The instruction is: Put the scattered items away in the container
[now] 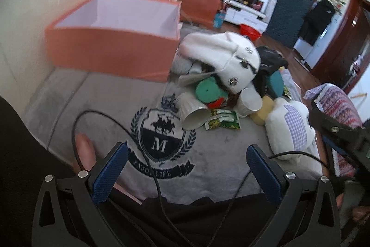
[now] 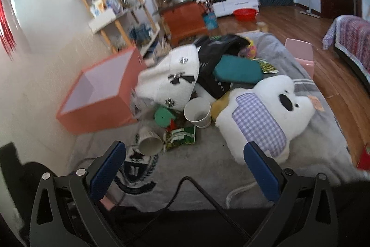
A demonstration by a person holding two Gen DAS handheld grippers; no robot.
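Grey rug (image 1: pixel 215 154) with orange box (image 1: pixel 111 54) beside a blurred pile.
White hat (image 1: pixel 222 57) hides items beneath; left gripper (image 1: pixel 187 173) and right gripper (image 2: pixel 185 168) gape, holding nothing.

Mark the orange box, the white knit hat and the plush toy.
orange box (image 1: pixel 111 54), left wrist view, front wall.
white knit hat (image 1: pixel 222 52), left wrist view, crown.
plush toy (image 2: pixel 261 117), right wrist view, checked patch.

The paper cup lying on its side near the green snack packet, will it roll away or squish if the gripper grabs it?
The paper cup lies on its side on the grey blanket, so a nudge would probably roll it in a curve. Its thin ribbed wall looks light and would likely crumple under a hard squeeze. It seems empty, so it should lift easily.
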